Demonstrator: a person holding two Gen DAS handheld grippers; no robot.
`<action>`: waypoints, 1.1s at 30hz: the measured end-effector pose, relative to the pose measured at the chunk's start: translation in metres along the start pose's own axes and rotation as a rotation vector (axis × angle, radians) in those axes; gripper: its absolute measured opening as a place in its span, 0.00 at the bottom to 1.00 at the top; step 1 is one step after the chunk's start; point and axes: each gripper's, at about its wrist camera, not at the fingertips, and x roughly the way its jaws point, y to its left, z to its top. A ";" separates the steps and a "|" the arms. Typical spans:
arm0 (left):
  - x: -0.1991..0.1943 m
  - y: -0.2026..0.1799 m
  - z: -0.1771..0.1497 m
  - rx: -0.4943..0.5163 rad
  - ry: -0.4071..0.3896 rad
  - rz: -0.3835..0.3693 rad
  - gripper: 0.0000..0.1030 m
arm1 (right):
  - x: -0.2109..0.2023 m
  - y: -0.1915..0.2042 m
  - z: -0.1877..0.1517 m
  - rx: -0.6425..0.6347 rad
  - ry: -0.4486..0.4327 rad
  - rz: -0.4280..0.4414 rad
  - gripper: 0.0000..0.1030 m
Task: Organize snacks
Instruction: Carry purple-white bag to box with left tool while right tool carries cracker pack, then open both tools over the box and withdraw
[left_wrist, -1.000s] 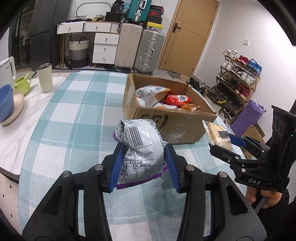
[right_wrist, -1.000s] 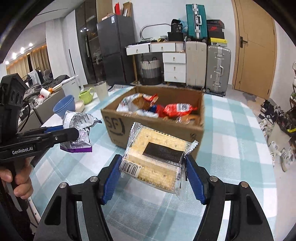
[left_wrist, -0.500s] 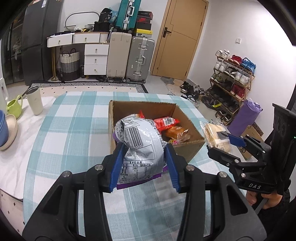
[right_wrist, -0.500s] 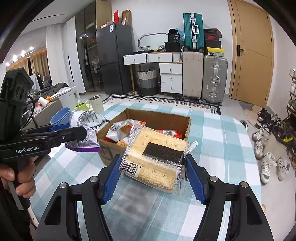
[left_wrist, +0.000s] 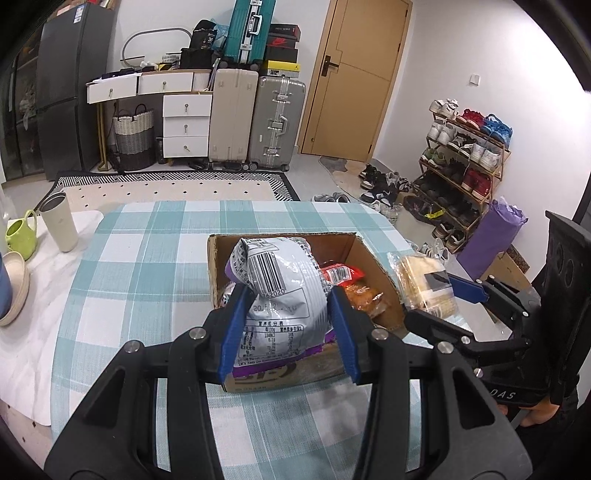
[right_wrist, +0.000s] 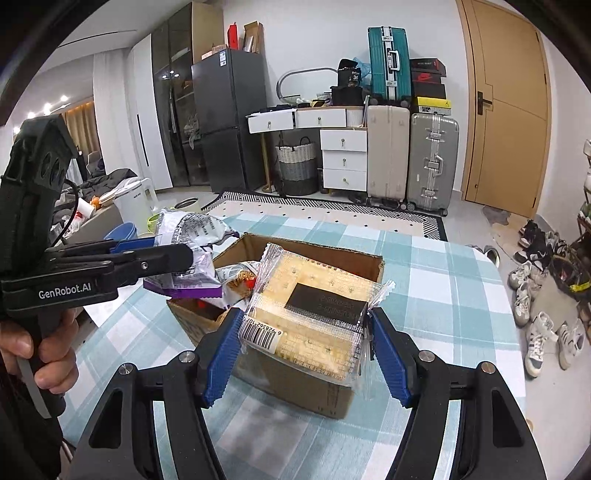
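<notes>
Over the open cardboard box near the checked table's far edge, left gripper clamped on a silver chip bag, right gripper pinching a clear cracker pack right beside it, more snacks already inside the box.

Silver snack bag and cracker pack (clear-wrapped) above open snack-filled box.

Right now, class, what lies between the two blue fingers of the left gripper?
A silver foil snack bag with a purple bottom edge, pinched between the fingers, hanging above the open cardboard box; the left wrist view shows it.
</notes>
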 end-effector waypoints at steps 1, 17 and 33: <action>0.002 0.000 0.002 0.001 0.002 0.002 0.40 | 0.003 -0.001 0.001 -0.003 0.002 0.000 0.66; 0.070 0.011 0.029 0.034 0.046 0.040 0.40 | 0.056 -0.005 0.004 -0.023 0.074 0.018 0.67; 0.086 0.030 0.032 0.004 0.046 0.033 0.40 | 0.081 0.000 -0.004 -0.050 0.107 0.042 0.73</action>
